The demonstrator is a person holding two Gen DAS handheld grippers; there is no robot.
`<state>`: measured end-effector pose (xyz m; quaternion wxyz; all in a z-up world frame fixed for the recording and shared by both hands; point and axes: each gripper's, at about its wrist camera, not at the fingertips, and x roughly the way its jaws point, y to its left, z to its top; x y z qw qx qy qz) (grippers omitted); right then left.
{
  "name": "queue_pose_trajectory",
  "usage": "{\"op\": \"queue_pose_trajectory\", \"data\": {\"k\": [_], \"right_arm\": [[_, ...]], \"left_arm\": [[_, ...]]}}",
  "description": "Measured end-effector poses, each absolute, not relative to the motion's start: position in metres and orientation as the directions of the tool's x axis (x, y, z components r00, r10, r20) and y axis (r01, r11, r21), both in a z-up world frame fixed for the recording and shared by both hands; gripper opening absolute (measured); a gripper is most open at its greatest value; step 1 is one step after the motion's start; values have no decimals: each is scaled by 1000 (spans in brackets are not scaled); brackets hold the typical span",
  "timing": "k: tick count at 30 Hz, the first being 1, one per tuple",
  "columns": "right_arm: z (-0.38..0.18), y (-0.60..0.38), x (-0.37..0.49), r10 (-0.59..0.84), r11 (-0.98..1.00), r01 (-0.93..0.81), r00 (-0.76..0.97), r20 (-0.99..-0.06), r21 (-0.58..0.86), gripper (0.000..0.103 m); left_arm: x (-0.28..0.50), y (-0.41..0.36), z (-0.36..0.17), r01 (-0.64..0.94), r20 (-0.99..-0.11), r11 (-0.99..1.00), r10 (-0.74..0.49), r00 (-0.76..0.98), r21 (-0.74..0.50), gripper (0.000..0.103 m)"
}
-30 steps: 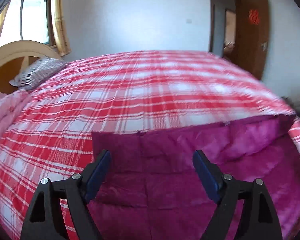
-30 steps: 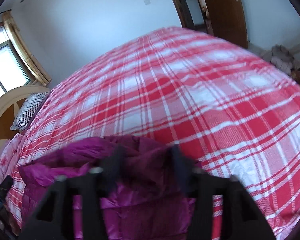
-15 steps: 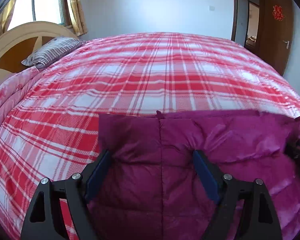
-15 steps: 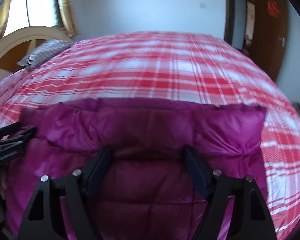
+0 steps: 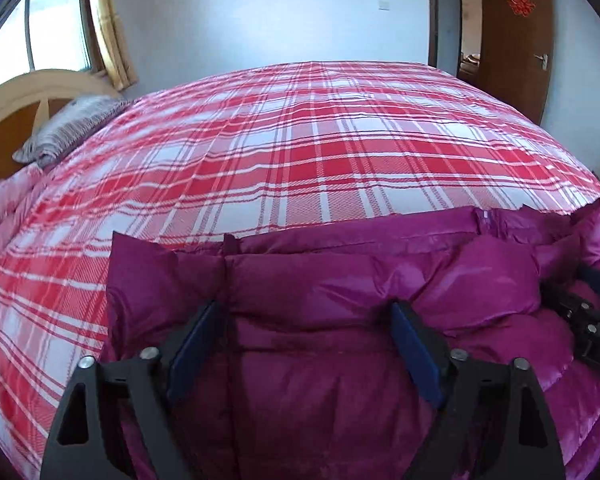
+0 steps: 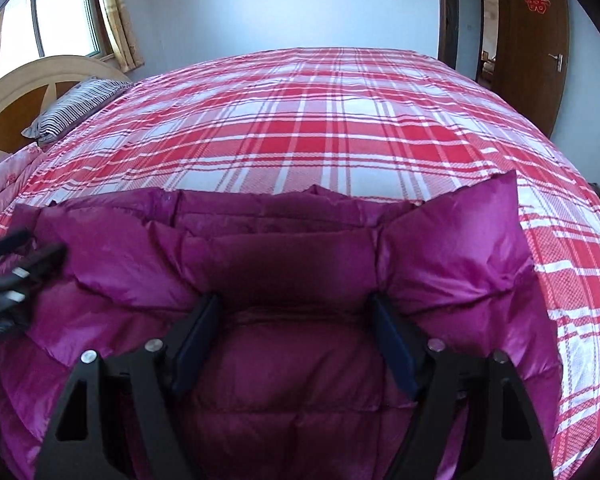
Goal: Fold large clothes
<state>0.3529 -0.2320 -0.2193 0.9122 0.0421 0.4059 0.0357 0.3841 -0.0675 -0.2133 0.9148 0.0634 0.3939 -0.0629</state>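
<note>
We see the jacket (image 5: 340,280), a puffy magenta quilted one with a shiny, slightly crinkled shell, lying along the near edge of the bed (image 5: 300,152), its far hem running roughly straight from left to right. Beyond that hem the red-and-white plaid cover stretches flat and bare all the way to the far edge, so there is wide open room ahead and to the left. In our left view the jacket's left corner stands up in a soft point with plaid beside it; in our right view its right corner (image 6: 480,232) rises as a plump peak, with plaid to its right. Our left claw (image 5: 304,344) hangs low over the jacket with its blue-padded fingers (image 5: 192,348) spread wide; its jaws have just been opening, and quilted fabric lies between them, though the pads do not seem to press on it. Our right claw (image 6: 296,336) is likewise spread wide over a stitched panel, holding nothing that we can see. Each claw shows dark and blurred at the other view's edge. A striped pillow (image 6: 72,108) lies at the far left by the curved wooden headboard (image 6: 28,84), under a curtained window (image 6: 60,12). A brown door (image 5: 516,36) stands at the far right. The jacket's near part is cut off below both views, so we cannot tell its full shape.
</note>
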Motion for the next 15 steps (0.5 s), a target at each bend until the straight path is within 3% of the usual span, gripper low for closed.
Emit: {"op": "queue_pose_trajectory", "data": {"k": [15], "right_arm": [[-225, -226, 358, 63, 998, -21, 656, -752, 66, 81]], "left_arm": [[391, -65, -230, 144, -747, 989, -62, 662, 45, 99]]}}
